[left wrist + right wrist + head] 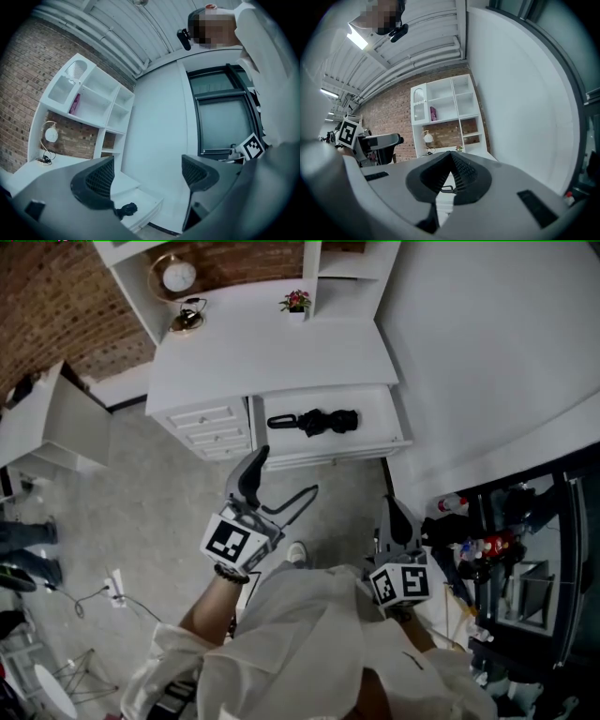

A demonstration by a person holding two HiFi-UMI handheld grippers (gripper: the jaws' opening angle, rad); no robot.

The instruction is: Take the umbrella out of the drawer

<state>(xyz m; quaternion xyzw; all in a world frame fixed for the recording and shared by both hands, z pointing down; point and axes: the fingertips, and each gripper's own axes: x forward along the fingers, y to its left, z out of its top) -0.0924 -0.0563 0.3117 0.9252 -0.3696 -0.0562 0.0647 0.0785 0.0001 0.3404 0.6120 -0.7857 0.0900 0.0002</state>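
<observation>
Matt black cloth umbrella (323,421), smooth white-painted drawer (380,424) — rough brick wall (47,296)

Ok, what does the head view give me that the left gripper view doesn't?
Only the head view: the whole black umbrella lying across the open drawer, the small drawers beside it, and the flower pot on the desk. Only the left gripper view: the upper shelves and the dark window. Both: the drawer with at least one end of the umbrella, and the left gripper, jaws apart with nothing between them, not yet at the drawer.
</observation>
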